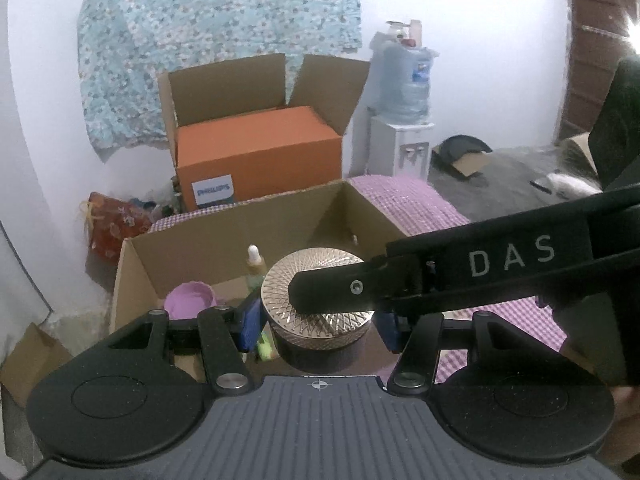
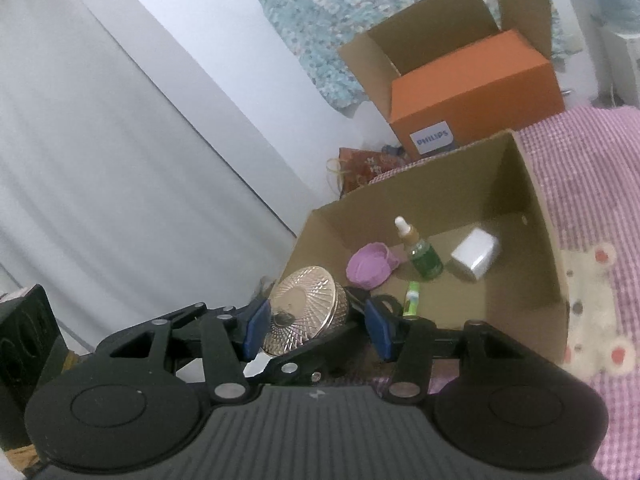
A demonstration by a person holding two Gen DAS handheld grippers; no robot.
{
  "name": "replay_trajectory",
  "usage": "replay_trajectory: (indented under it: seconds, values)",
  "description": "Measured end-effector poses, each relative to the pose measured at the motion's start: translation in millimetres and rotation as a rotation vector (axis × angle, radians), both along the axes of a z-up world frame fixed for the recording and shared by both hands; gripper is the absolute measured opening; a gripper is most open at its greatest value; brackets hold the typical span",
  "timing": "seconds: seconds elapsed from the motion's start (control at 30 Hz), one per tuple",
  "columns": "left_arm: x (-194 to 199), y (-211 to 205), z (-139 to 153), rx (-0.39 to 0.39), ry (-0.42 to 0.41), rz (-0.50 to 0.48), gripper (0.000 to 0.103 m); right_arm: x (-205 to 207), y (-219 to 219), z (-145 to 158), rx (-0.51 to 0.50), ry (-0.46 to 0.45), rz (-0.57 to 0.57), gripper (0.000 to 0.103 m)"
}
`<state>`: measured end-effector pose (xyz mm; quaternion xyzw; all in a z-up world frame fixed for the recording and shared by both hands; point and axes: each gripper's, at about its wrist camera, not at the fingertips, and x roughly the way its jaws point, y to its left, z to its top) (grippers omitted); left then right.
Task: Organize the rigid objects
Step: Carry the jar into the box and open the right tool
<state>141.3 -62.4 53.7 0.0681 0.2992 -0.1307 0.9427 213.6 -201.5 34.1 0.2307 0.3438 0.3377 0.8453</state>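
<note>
A round dark jar with a gold patterned lid (image 1: 320, 312) sits between the blue pads of my left gripper (image 1: 320, 320), which is shut on it, above the near edge of an open cardboard box (image 1: 224, 240). My right gripper (image 2: 316, 330) stands open around the same jar's lid (image 2: 306, 312), its pads apart from it. One right finger (image 1: 332, 290) crosses the lid in the left wrist view. Inside the box (image 2: 536, 200) lie a purple lid (image 2: 370, 266), a green dropper bottle (image 2: 420, 254), a white cube (image 2: 476, 254) and a small green tube (image 2: 411, 299).
The box rests on a pink checked bedcover (image 2: 600, 168). Behind it stands an orange Philips carton (image 1: 256, 152) inside a larger open box. A water dispenser (image 1: 400, 120) is at the back right; a white wall (image 2: 120, 140) is to the left.
</note>
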Motion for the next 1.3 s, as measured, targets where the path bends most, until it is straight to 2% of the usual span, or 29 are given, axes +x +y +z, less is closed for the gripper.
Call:
replay_trajectory:
  seconds: [0.2, 0.3, 0.43, 0.77, 1.07, 1.3]
  values:
    - [36, 2, -4, -0.012, 0.062, 0.029, 0.056, 48, 6, 5, -0.05, 0.069, 0.053, 0.056]
    - [56, 6, -12, -0.032, 0.125, 0.044, 0.056, 74, 11, 0, -0.091, 0.131, 0.086, 0.056]
    - [73, 8, -27, -0.048, 0.197, 0.06, 0.056, 97, 17, -14, -0.136, 0.213, 0.118, 0.056]
    - [107, 6, -66, -0.104, 0.368, 0.07, 0.056, 133, 24, -54, -0.241, 0.334, 0.129, 0.056]
    - [120, -1, -82, -0.098, 0.453, 0.072, 0.056, 148, 31, -72, -0.304, 0.387, 0.144, 0.056]
    - [120, 1, -87, -0.106, 0.446, 0.064, 0.058, 145, 35, -75, -0.335, 0.36, 0.145, 0.055]
